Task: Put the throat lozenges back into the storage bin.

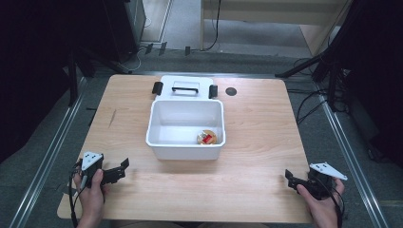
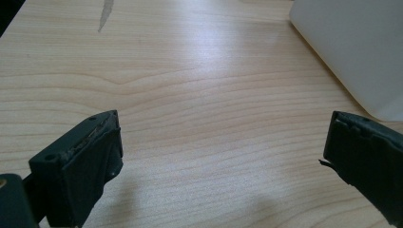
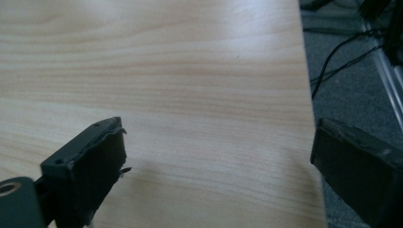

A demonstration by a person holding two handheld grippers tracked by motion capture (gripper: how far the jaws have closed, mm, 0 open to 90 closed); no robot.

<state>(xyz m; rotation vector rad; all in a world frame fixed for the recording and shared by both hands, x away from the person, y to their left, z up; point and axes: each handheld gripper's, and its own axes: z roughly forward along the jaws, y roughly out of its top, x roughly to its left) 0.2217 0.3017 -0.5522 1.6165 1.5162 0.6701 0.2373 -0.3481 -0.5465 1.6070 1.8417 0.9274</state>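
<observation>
A white plastic bin [image 1: 186,129] stands open at the middle of the wooden table [image 1: 256,142]. Inside it, at its near right corner, lies a small round tan object with red on top [image 1: 206,137]. The bin's white lid [image 1: 185,87], with a black handle and black clips, lies flat just behind it. My left gripper [image 1: 124,167] rests near the table's front left corner, open, nothing between its jaws; the bin's wall [image 2: 351,47] shows at the upper right of the left gripper view. My right gripper [image 1: 289,176] sits open at the front right edge, over bare wood.
A small dark round hole or disc [image 1: 231,91] marks the table's far right area. Grey floor with black cables [image 3: 342,61] lies past the table's right edge. Black stands and metal rails flank the table on both sides.
</observation>
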